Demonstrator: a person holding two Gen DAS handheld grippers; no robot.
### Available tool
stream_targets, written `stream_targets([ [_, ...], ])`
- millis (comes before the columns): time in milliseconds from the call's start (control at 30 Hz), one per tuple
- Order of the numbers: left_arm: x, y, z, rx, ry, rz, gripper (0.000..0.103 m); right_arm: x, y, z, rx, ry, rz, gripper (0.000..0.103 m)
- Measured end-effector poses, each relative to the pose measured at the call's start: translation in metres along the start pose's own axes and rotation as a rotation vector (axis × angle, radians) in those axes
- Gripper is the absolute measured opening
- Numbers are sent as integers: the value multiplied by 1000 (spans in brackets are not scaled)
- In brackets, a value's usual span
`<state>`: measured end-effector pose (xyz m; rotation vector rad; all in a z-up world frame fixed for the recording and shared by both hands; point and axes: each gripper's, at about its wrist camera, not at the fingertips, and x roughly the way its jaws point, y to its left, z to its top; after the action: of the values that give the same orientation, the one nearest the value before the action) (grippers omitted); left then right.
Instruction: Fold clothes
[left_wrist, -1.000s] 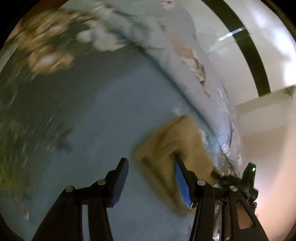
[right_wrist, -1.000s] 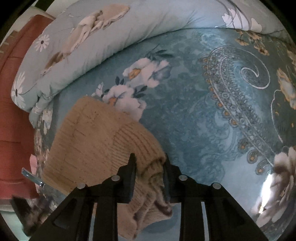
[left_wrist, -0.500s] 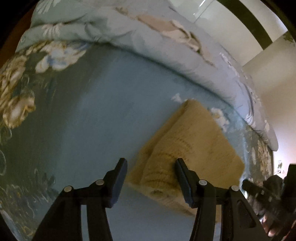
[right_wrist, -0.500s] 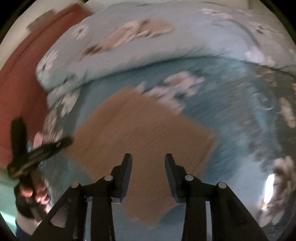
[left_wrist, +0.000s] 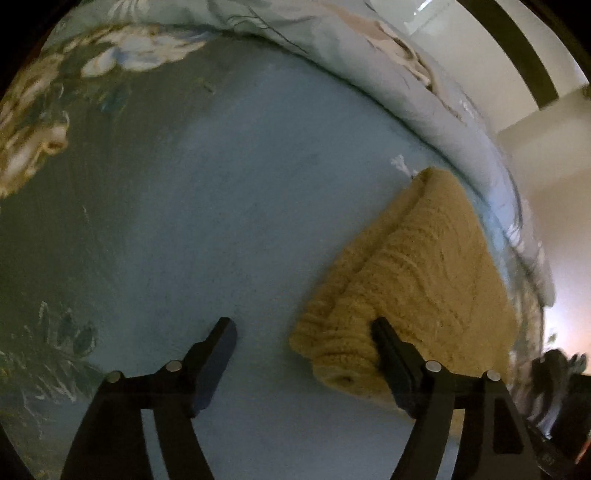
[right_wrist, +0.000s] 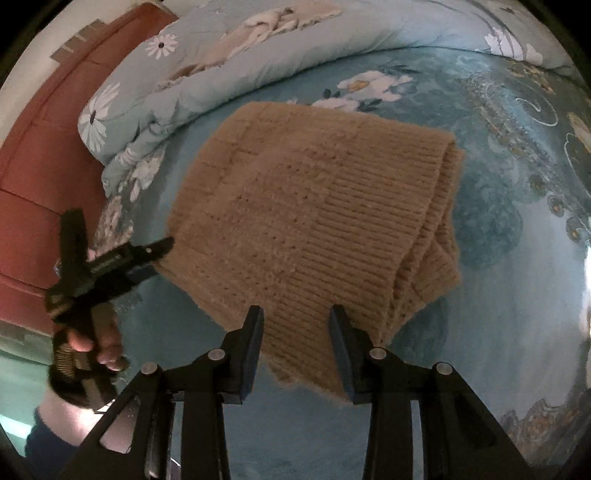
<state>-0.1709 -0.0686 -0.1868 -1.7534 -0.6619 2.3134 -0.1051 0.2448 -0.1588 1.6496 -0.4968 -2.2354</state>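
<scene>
Lying folded on the bed (right_wrist: 517, 221), tan sweater (right_wrist: 314, 206) just ahead of both grippers

Left gripper (left_wrist: 303, 332) spread wide, empty, sweater toward its right finger; right gripper (right_wrist: 297, 317) narrower, empty, squarely facing the near hem

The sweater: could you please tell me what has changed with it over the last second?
The right gripper let go of the sweater, opened and pulled back. The sweater now lies folded flat on the bedsheet. The left gripper stayed open; the quilt didn't move.
</scene>
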Motion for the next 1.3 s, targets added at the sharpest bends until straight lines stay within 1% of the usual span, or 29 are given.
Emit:
stream_targets([
  [67,-7,1,0,0,-5,-39,78,-12,-8,-2,39,-40,-1,40],
  [133,-16,1,2,-7,-17,-102,77,-20,-25,-5,112,-78,-2,53],
  [200,-22,1,8,-11,-21,-159,77,-25,-45,-10,200,-108,6,56],
  [233,-22,0,11,-9,-17,-173,78,-23,-55,-12,242,-105,14,59],
  [300,-12,-2,22,6,21,-164,78,-18,-71,-16,319,-95,37,61],
  [333,-5,-4,27,12,44,-159,78,-16,-76,-17,350,-92,63,61],
  [400,4,-7,33,4,78,-181,78,-9,-81,-17,398,-95,114,62],
  [467,14,-10,38,-8,114,-214,78,-2,-83,-15,426,-99,149,67],
  [533,26,-16,42,-4,159,-210,78,8,-85,-13,467,-83,173,68],
  [567,27,-18,42,9,167,-202,78,14,-85,-13,488,-71,198,68],
  [633,28,-21,41,42,179,-191,84,23,-85,-12,525,-67,230,68],
  [733,29,-23,42,67,191,-182,84,28,-82,-7,540,-81,253,70],
  [833,27,-22,43,54,198,-195,84,36,-81,-1,557,-87,259,70],
  [900,28,-23,41,43,215,-244,84,39,-80,2,570,-93,266,68],
  [967,30,-25,33,36,239,-277,84,41,-78,4,581,-93,273,63],
  [1033,28,-24,30,21,244,-288,83,41,-77,6,586,-90,281,53],
  [1067,27,-23,29,12,245,-292,80,41,-77,6,585,-87,285,51],
  [1133,26,-20,29,-16,241,-295,60,38,-80,5,586,-82,300,43],
  [1167,23,-18,26,-31,237,-301,57,36,-82,5,586,-79,311,42],
  [1233,17,-18,21,-45,225,-313,48,31,-84,5,572,-68,318,39],
  [1300,14,-23,15,-51,216,-299,44,26,-82,6,541,-51,310,38],
])
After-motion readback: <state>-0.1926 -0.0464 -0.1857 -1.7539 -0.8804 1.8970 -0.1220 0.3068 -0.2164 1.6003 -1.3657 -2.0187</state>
